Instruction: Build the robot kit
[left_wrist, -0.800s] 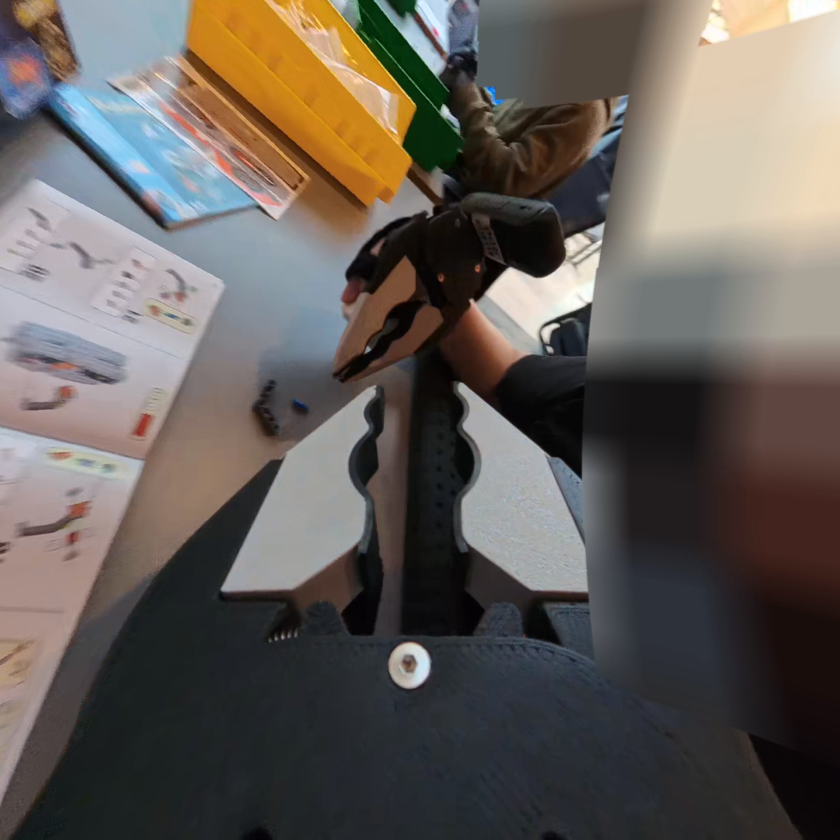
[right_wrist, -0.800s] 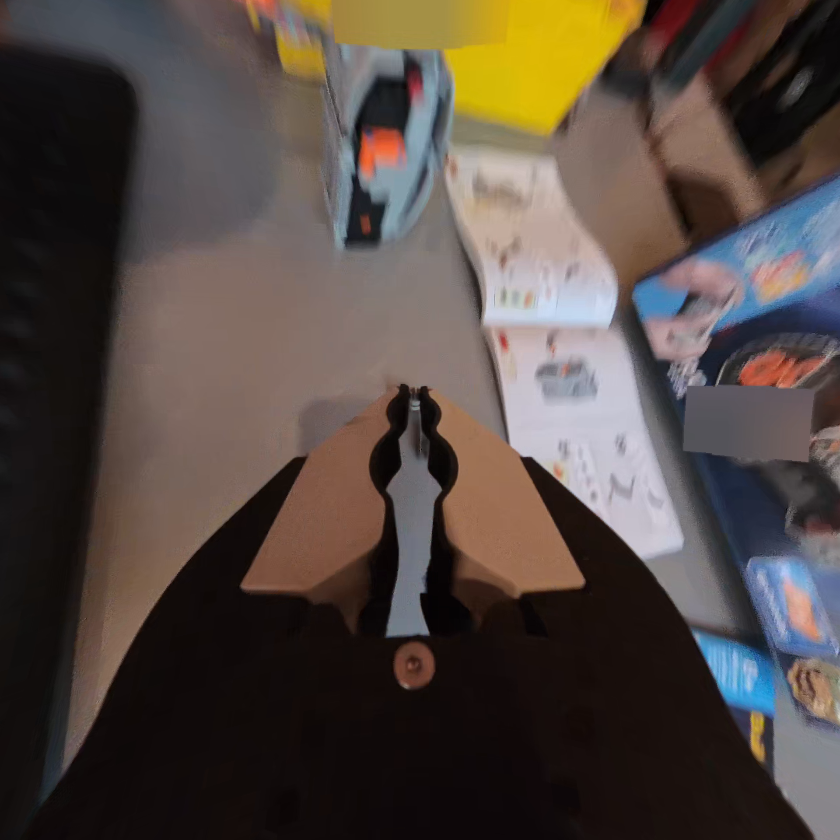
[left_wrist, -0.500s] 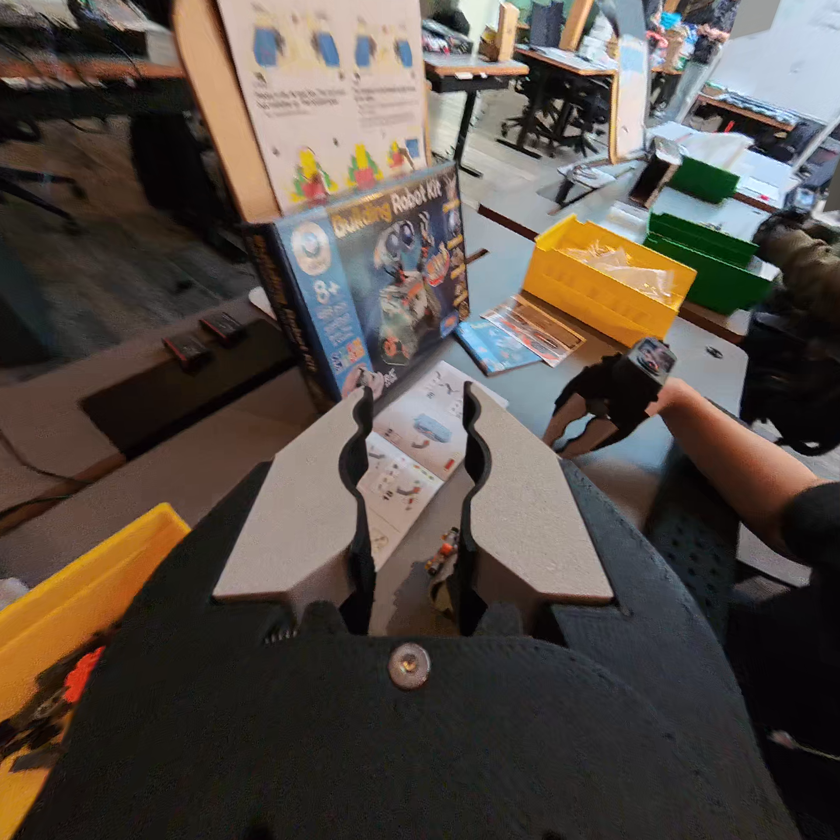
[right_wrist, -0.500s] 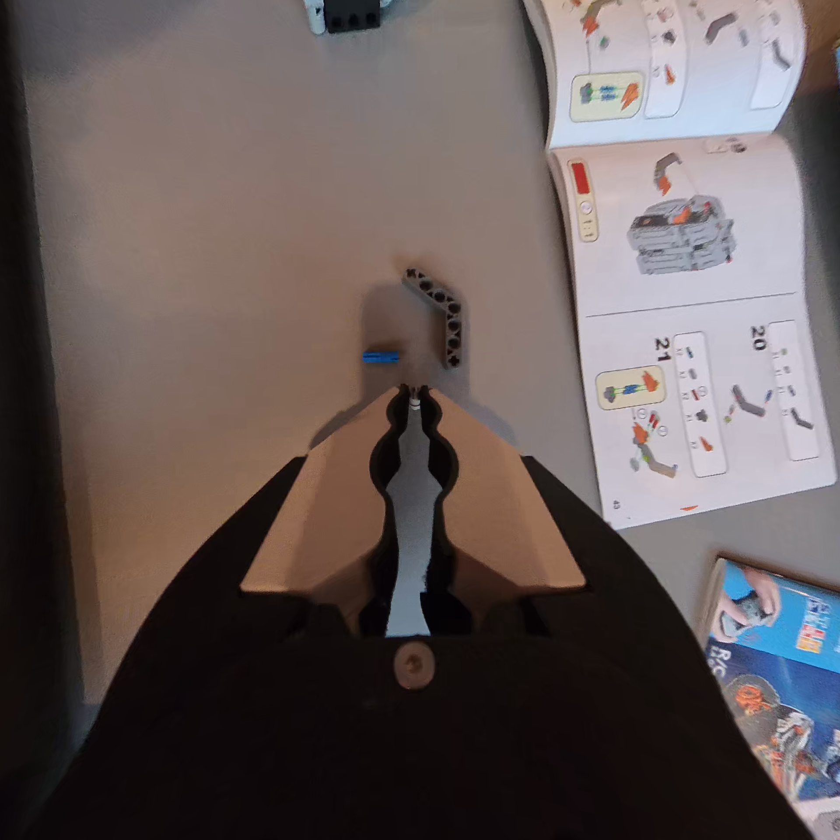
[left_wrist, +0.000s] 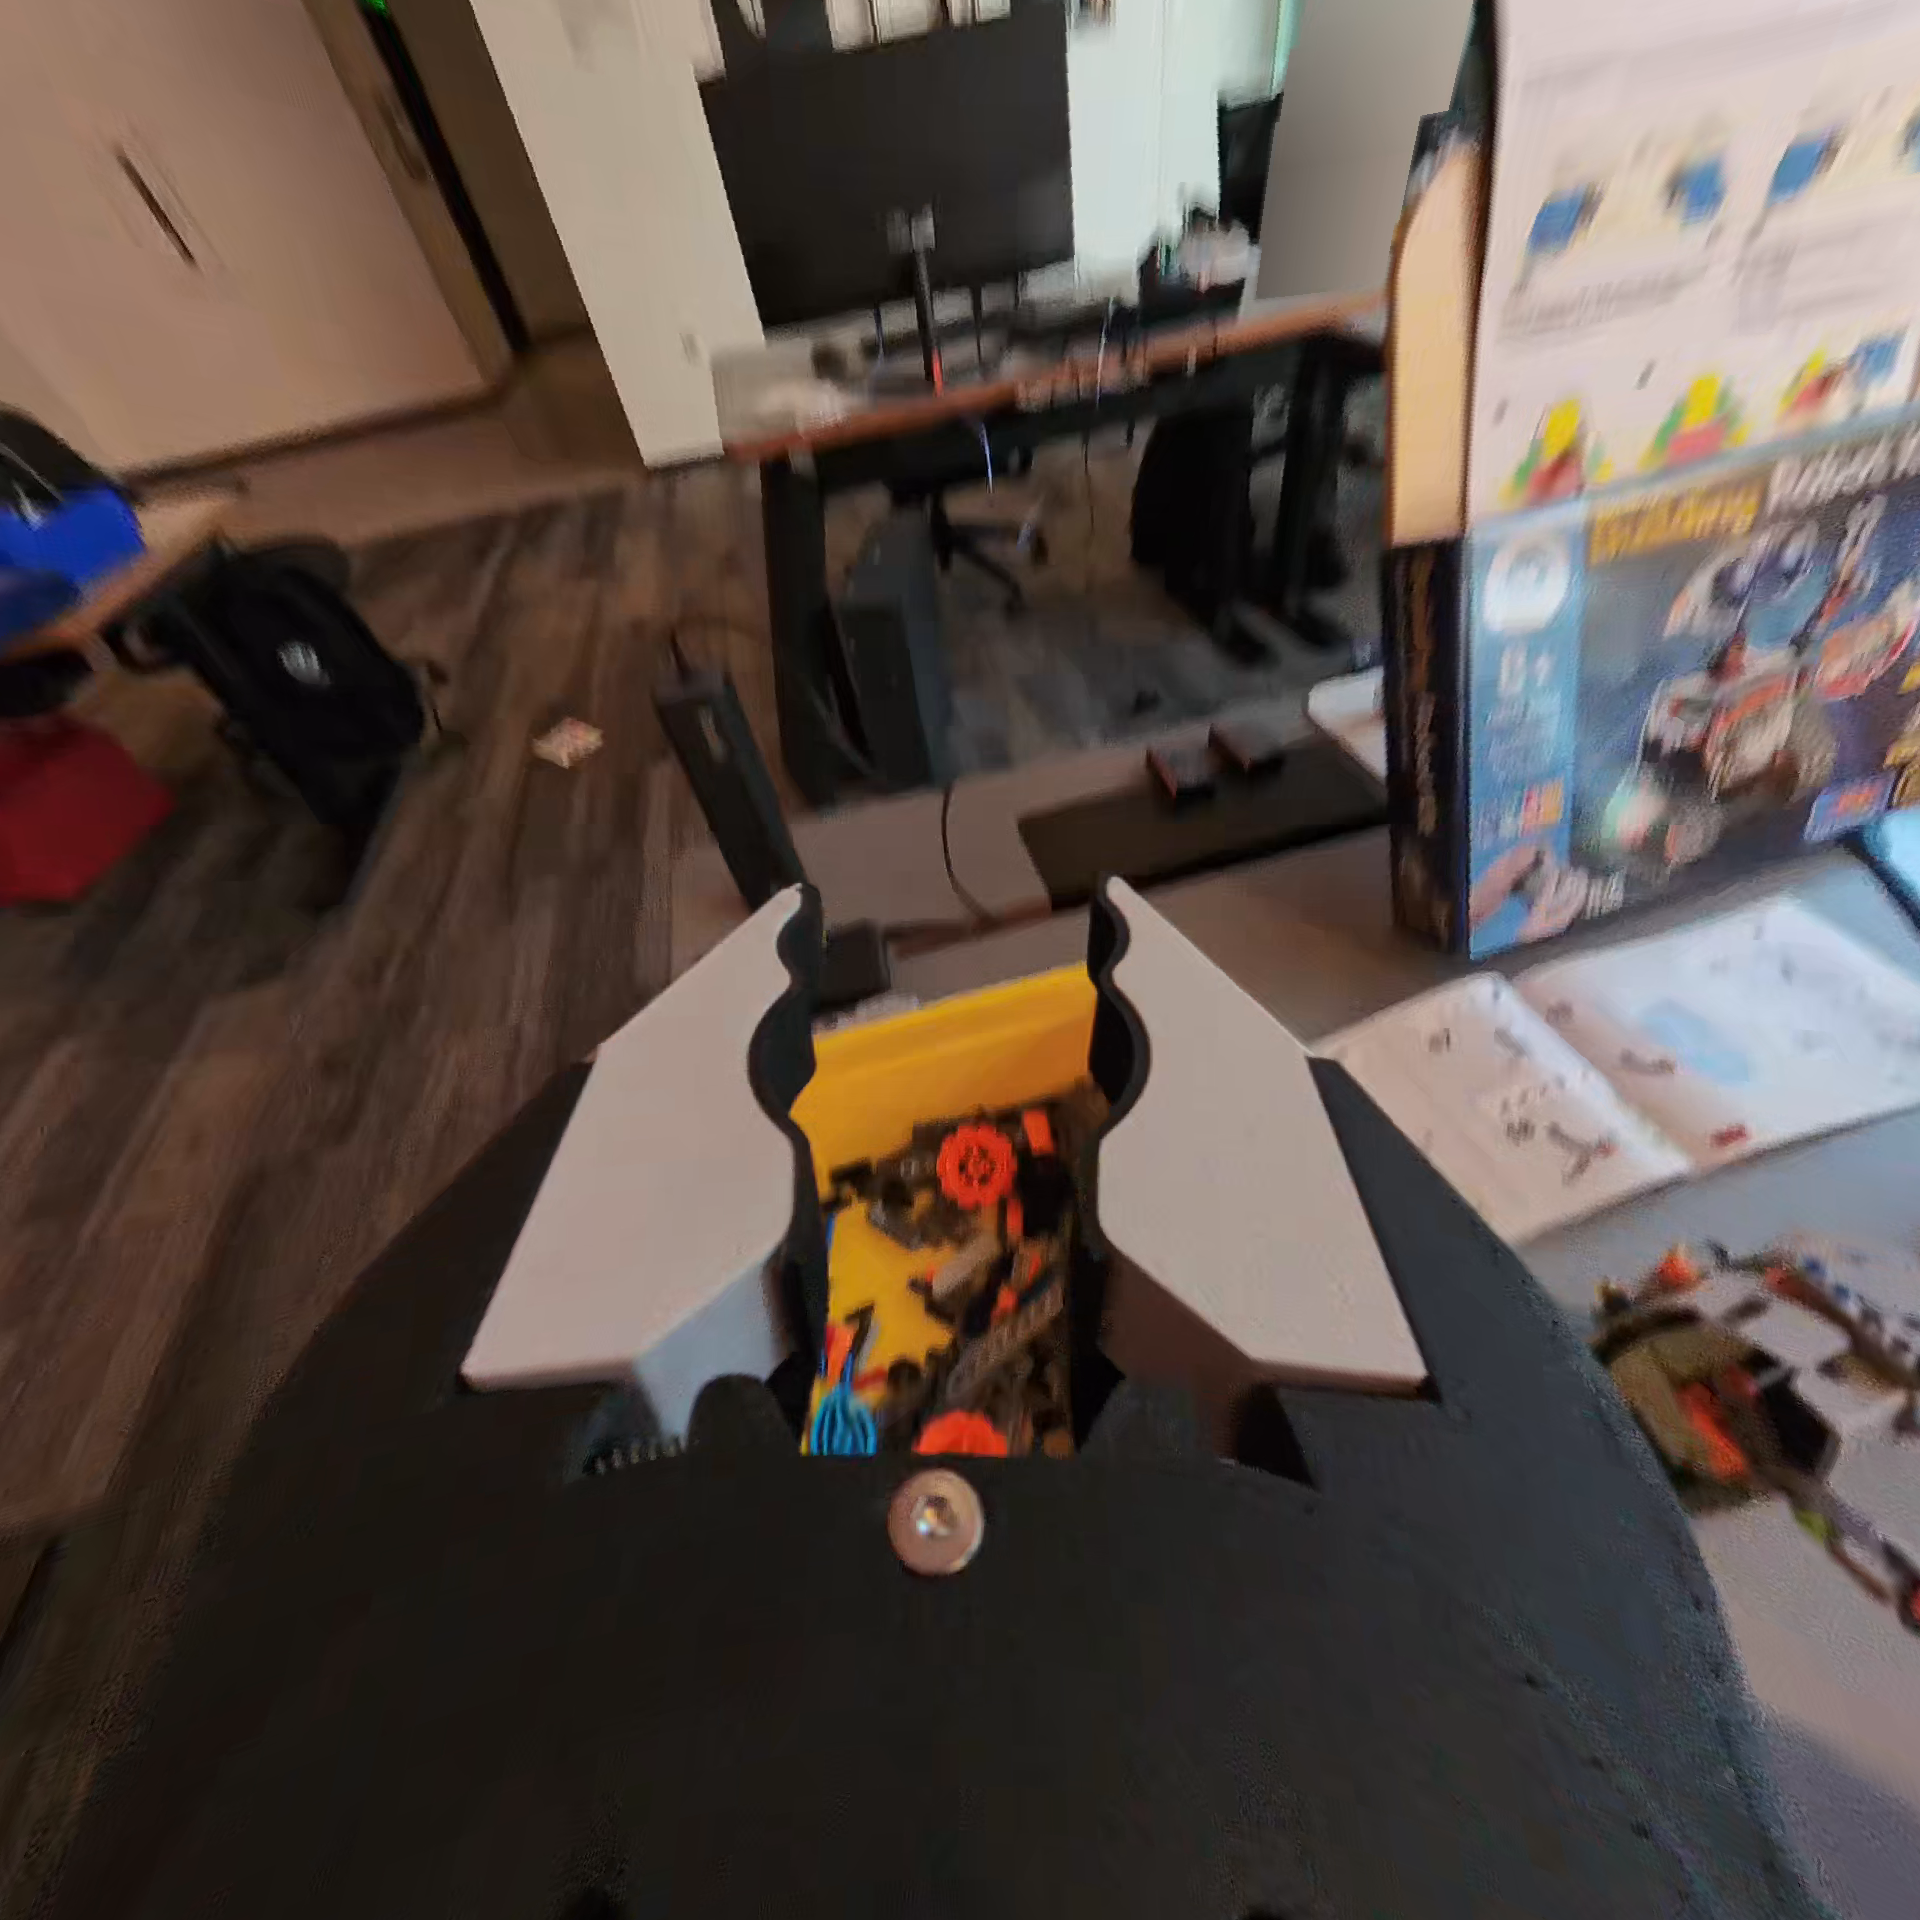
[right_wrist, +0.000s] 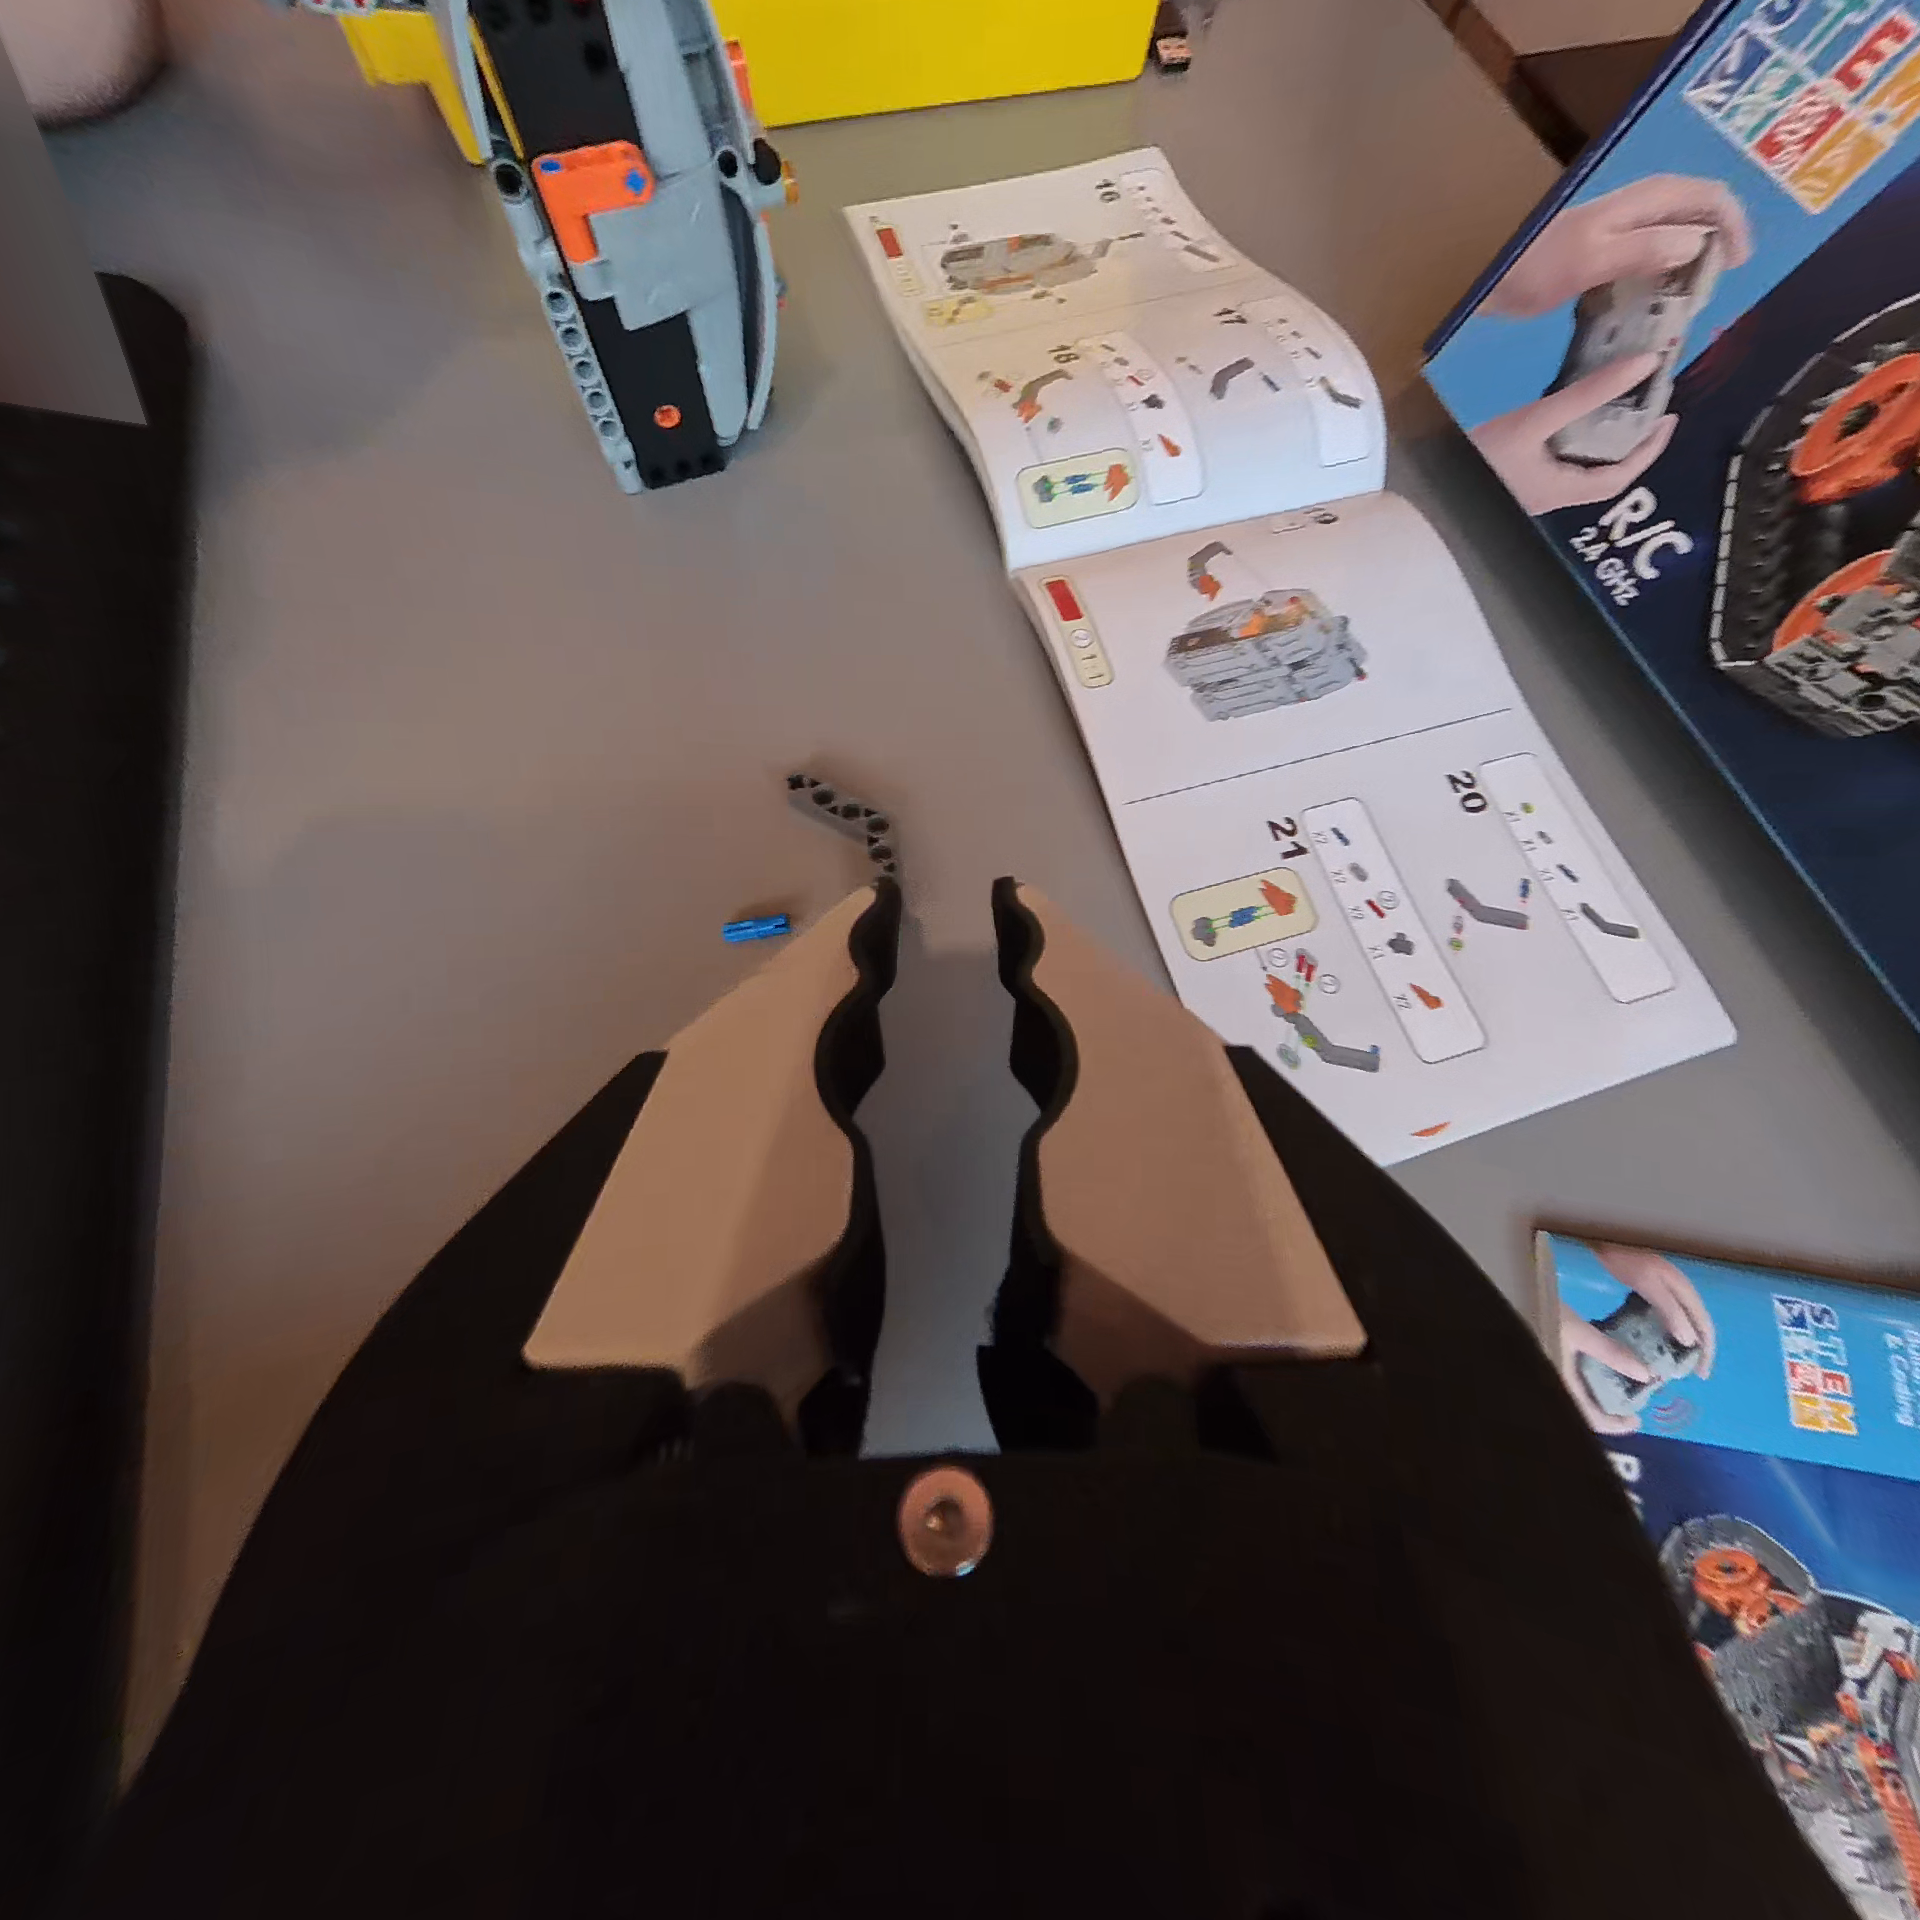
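Right wrist view: we hold the right gripper (right_wrist: 940, 899) low over the grey table (right_wrist: 499, 727), its jaws parted and gripping nothing.
Nearest piece: a bent grey beam (right_wrist: 847, 821) lies flat just beyond our left fingertip; we cannot tell whether they touch.
Beam look: dark grey, angled, with a row of round holes along it.
Pin: a small blue pin (right_wrist: 755, 928) lies on the table just left of the fingers, apart from the beam.
Far left: a grey-and-black model (right_wrist: 634, 239) with orange parts stands upright in front of a yellow bin (right_wrist: 935, 47).
Right: an open booklet (right_wrist: 1226, 623) lies flat, with a blue box (right_wrist: 1756, 343) beyond it and a second booklet (right_wrist: 1745, 1361) near.
Left wrist view: blurred; we hold the left gripper (left_wrist: 951, 914) above a yellow bin (left_wrist: 956, 1023), jaws wide apart and empty.
Bin contents: a jumble of dark, orange and blue parts, an orange gear (left_wrist: 974, 1166) on top.
Right of it: a small half-built assembly (left_wrist: 1714, 1392) sits on the table.
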